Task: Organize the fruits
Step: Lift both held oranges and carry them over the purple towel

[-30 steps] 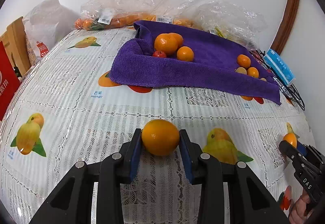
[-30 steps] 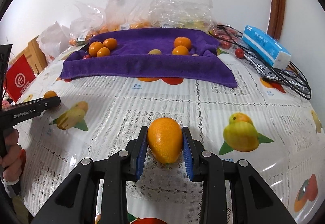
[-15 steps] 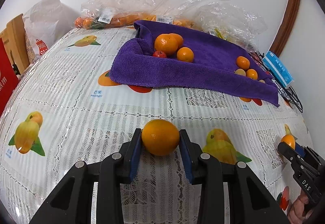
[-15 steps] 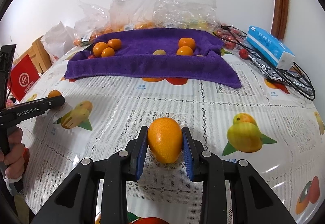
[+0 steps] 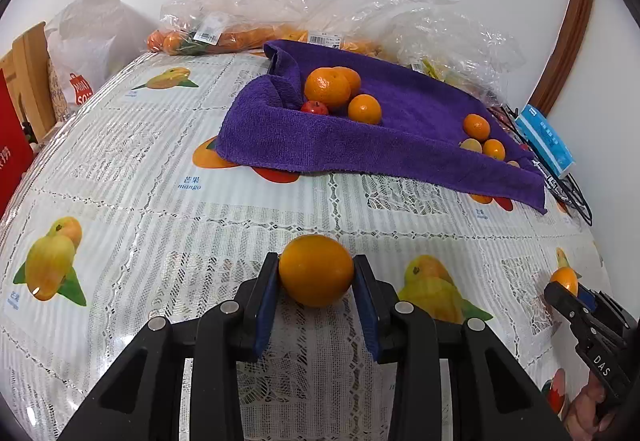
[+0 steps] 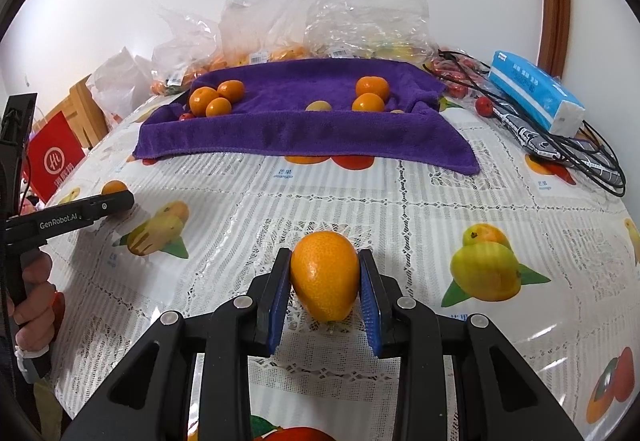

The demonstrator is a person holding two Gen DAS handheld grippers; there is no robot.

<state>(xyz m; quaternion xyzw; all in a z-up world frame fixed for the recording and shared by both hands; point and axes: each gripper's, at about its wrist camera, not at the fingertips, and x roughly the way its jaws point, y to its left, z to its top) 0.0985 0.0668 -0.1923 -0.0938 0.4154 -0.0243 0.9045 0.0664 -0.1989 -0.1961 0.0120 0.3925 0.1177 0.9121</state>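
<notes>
- Up front in the left wrist view, the left gripper (image 5: 316, 273) pinches a round orange (image 5: 316, 270) over the tablecloth (image 5: 168, 237).
- Beyond lies a purple towel (image 5: 360, 145) bearing a group of oranges (image 5: 334, 89); nothing stands between it and the fruit.
- Behind the towel, clear bags (image 5: 360, 1) blur what they hold.
- At the right edge, the right gripper (image 5: 570, 287) is partly cut off.
- Next, in the right wrist view, the right gripper (image 6: 325, 277) pinches an egg-shaped orange (image 6: 325, 275) above the cloth.
- To the right lie a blue tissue pack (image 6: 536, 95) and black cables (image 6: 592, 161).
- At left, a hand (image 6: 34, 297) holds the left gripper (image 6: 118, 197); its fruit is mostly hidden.
</notes>
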